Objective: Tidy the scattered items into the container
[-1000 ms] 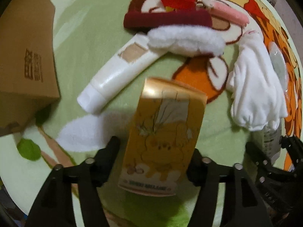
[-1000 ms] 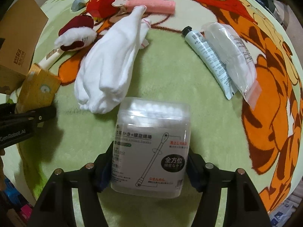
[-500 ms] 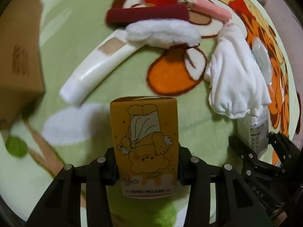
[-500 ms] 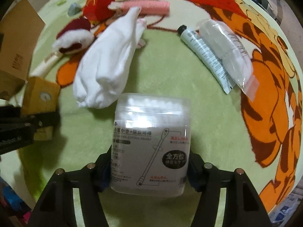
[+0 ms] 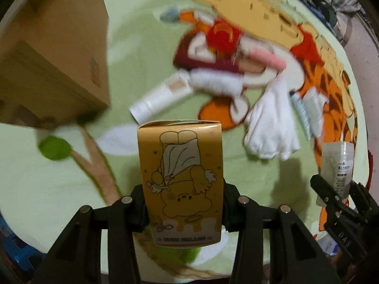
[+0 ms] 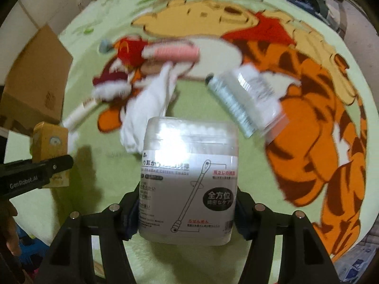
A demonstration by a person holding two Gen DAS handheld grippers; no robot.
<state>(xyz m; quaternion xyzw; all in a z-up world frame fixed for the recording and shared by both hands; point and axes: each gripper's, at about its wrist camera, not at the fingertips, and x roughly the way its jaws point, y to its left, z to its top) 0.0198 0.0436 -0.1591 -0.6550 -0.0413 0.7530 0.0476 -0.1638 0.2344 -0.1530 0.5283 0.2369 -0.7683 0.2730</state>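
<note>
My left gripper (image 5: 183,203) is shut on a yellow cartoon box (image 5: 181,179) and holds it above the green blanket; the box also shows in the right wrist view (image 6: 49,142). My right gripper (image 6: 187,210) is shut on a clear cotton swab box (image 6: 189,179), also lifted; it shows at the right edge of the left wrist view (image 5: 338,163). The cardboard box (image 5: 54,54) stands at the left, open side hidden.
On the blanket lie a white tube (image 5: 161,99), a red and white hat (image 5: 213,75), a red carton (image 5: 220,35), a pink brush (image 6: 175,52), a white cloth (image 5: 272,125), a green tube (image 6: 232,104) and a clear bag (image 6: 258,90).
Both grippers have risen with their boxes, so the blanket items look smaller and farther. The left gripper has turned toward the cardboard box, which now fills more of its view.
</note>
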